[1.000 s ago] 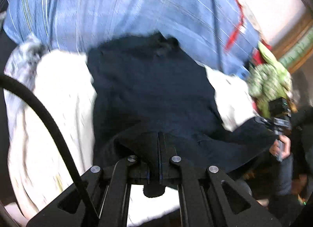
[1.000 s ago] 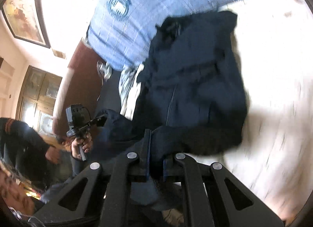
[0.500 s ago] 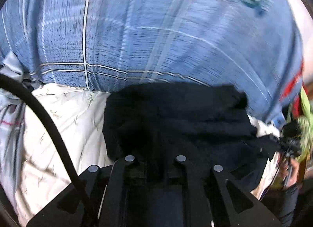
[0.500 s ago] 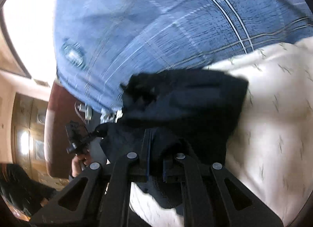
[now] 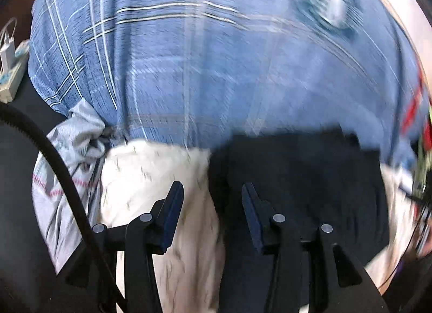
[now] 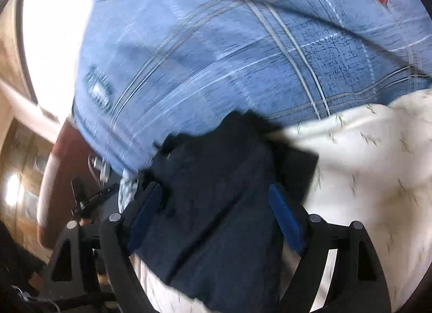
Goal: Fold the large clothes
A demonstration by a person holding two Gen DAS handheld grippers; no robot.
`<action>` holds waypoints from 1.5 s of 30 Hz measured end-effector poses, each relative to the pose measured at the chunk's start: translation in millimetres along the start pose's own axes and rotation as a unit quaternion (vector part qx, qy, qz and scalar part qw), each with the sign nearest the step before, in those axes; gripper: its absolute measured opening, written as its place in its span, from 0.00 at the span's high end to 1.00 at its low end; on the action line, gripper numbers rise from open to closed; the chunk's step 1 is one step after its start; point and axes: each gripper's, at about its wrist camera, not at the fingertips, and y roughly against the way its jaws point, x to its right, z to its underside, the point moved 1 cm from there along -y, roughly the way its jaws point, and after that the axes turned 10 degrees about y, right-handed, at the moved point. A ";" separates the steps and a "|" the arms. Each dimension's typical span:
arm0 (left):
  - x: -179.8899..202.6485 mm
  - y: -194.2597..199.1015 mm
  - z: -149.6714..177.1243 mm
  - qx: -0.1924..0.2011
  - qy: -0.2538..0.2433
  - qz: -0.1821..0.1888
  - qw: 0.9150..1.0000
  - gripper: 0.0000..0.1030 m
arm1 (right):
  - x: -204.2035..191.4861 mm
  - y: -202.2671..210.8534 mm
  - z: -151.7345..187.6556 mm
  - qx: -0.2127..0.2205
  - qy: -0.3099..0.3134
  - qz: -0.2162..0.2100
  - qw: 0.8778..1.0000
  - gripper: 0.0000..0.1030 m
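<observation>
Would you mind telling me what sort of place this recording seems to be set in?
Most likely a bedroom at home: the dark garment lies on a white patterned sheet beside a blue checked pillow or bedcover, with a phone charger in a power strip and wooden panelling nearby.

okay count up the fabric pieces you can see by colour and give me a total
Dark navy: 1, the folded garment.
Blue plaid: 1, the bedcover.
White patterned: 1, the sheet.
Grey: 1, the crumpled cloth.
Total: 4.
</observation>
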 end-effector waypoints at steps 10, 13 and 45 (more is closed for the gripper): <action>-11.2 33.7 141.3 -0.024 0.016 0.028 0.999 0.55 | -22.3 44.8 138.6 0.026 -0.040 -0.004 0.999 0.20; -16.1 42.0 169.7 -0.018 0.039 0.012 0.999 0.53 | -24.1 50.2 170.8 0.039 -0.053 0.006 0.998 0.20; -3.2 -32.0 140.8 0.020 0.118 0.044 0.992 0.34 | 9.2 -22.9 162.4 0.082 -0.137 -0.041 0.986 0.18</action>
